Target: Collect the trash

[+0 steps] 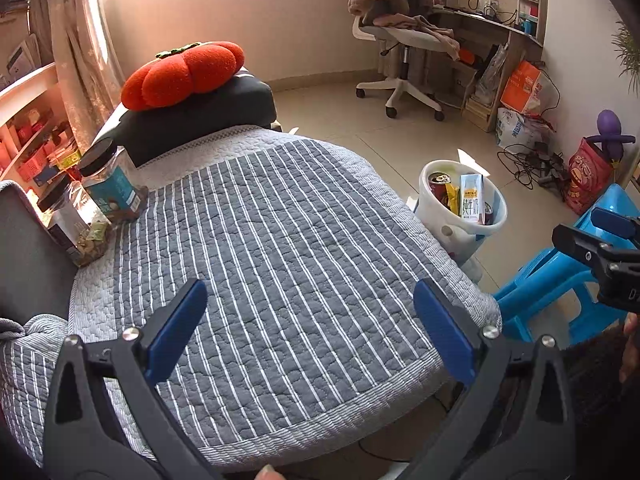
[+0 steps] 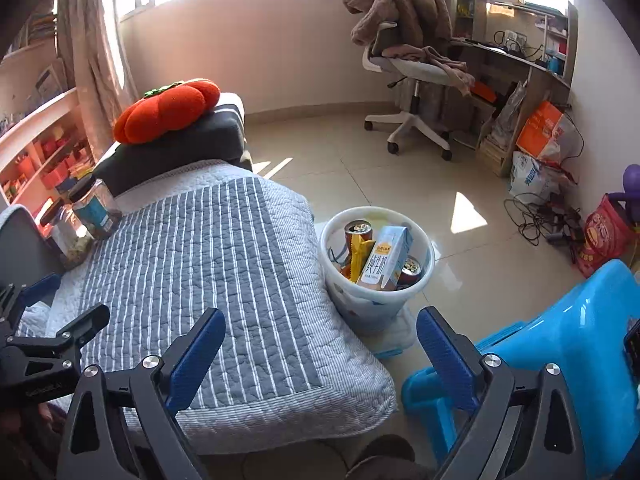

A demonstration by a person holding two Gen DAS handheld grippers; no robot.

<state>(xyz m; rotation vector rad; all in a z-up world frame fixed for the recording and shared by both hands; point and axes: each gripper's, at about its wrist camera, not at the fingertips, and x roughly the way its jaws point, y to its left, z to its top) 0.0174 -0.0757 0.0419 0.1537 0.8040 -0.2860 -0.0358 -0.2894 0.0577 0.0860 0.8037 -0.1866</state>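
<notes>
Trash sits in the white bin (image 2: pixel 376 280) on the floor, centre of the right wrist view and right of centre in the left wrist view, just beside the bed's (image 1: pixel 280 248) edge. Inside it stand a milk carton (image 2: pixel 386 258), a yellow wrapper (image 2: pixel 358 254) and two cans (image 2: pixel 358 229), all poking above or near the rim.

The left gripper (image 1: pixel 310 332) hangs over the striped quilt at the lower part of its frame, fingers (image 1: pixel 176 332) wide apart with nothing between them. The right gripper (image 2: pixel 320 354) is lower centre in its view, over the quilt's corner and the floor beside the bin, fingers (image 2: pixel 444 354) likewise spread wide and empty.

Two jars (image 1: pixel 110 186) stand on the bed at the left edge. A red pumpkin cushion (image 1: pixel 184 74) rests on a dark pillow (image 1: pixel 200 120) at upper left. A blue stool (image 2: pixel 560 344) is at the lower right, near the bin. An office chair (image 2: pixel 408 80) draped with clothes stands at upper right.
</notes>
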